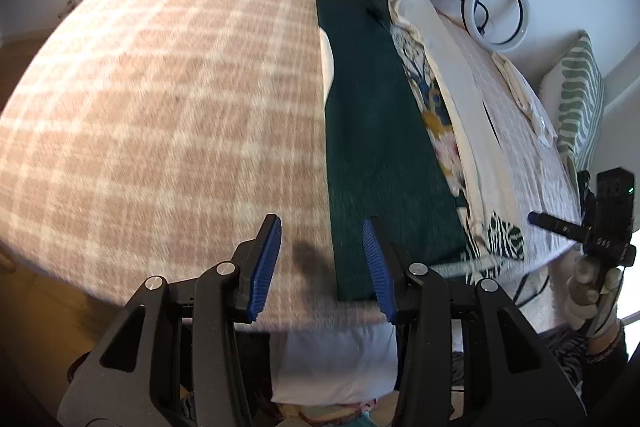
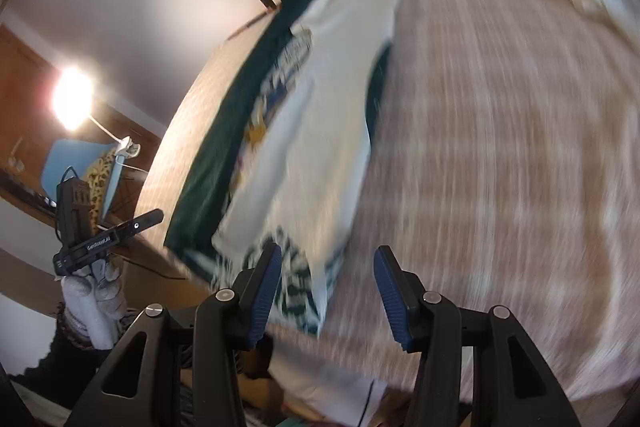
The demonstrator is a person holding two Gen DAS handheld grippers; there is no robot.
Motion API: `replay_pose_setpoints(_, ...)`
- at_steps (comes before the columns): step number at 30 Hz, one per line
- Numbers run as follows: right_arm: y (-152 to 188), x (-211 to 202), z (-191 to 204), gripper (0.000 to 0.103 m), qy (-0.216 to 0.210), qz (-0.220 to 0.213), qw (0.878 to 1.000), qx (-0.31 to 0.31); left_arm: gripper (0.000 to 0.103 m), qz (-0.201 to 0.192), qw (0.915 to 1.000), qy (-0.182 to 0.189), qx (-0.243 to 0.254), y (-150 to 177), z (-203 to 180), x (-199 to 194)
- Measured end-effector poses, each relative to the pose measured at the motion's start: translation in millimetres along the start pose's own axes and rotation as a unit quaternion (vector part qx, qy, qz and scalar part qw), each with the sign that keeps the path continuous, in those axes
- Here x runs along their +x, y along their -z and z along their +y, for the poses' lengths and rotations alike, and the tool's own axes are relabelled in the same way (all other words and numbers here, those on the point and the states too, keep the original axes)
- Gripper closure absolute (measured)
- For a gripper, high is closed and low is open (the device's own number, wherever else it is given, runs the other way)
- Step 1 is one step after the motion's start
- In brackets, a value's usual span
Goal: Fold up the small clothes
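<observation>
Left gripper (image 1: 322, 267): fingers spread wide, gripping nothing, hovering over the bed (image 1: 160, 87) edge.
Right gripper (image 2: 328, 293): fingers likewise released.
Green cloth (image 1: 372, 131): lying beside white garment (image 2: 320, 115).

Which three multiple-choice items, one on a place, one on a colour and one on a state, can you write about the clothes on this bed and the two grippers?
1. Where does the long dark green garment lie against the white garment?
A. to its left
B. to its right
C. hidden under it

2. What colour are the ribbed pads on the gripper fingers?
A. red
B. blue
C. yellow

3. How do the jaws of the left gripper and the right gripper stand?
A. both open, holding nothing
B. both shut on cloth
C. left shut, right open

Answers: 1 A, as the left wrist view shows green left of white on the beige checked blanket. 2 B, both views show blue pads. 3 A, a wide gap shows between each pair.
</observation>
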State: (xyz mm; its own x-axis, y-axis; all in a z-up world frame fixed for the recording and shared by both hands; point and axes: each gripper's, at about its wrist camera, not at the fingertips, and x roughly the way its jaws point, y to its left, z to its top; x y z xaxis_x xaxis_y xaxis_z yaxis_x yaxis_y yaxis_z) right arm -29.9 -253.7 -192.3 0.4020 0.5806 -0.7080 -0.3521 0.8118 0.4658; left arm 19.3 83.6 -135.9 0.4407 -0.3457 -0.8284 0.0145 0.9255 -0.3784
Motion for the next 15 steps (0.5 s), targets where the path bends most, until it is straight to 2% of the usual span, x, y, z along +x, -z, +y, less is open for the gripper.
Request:
replay_pose_setpoints(5, 19.9, 3.8, -9.1, 0.052, -0.039, 0.013, 0.999, 0.017, 0.06, 0.013, 0.9997, 0.01, 0.015, 7.9, -6.3, 2.8)
replay_pose_setpoints(10, 25.5, 7.5, -2.7, 0.063, -0.041, 0.018, 0.999, 0.011, 0.061, 0.032, 0.9991, 0.021, 0.019, 10.9, -9.2, 10.3)
replay_pose_setpoints(13, 25.6, 10.6, 5.8, 0.086, -0.015, 0.022, 0.999, -0.02, 0.087, 0.037, 0.9987, 0.013, 0.031, 12.6, -13.1, 14.9)
replay_pose_setpoints(14, 25.7, 13.2, 6.0, 0.102, -0.016, 0.028, 0.999, -0.021, 0.096, 0.034, 0.9987, 0.008, 0.036, 12.7, -14.4, 15.4)
replay_pose_setpoints(15, 25.5, 16.3, 5.3, 0.103, -0.02, 0.034, 0.999, -0.017, 0.097, 0.033, 0.9987, 0.006, 0.039, 12.7, -15.3, 15.9)
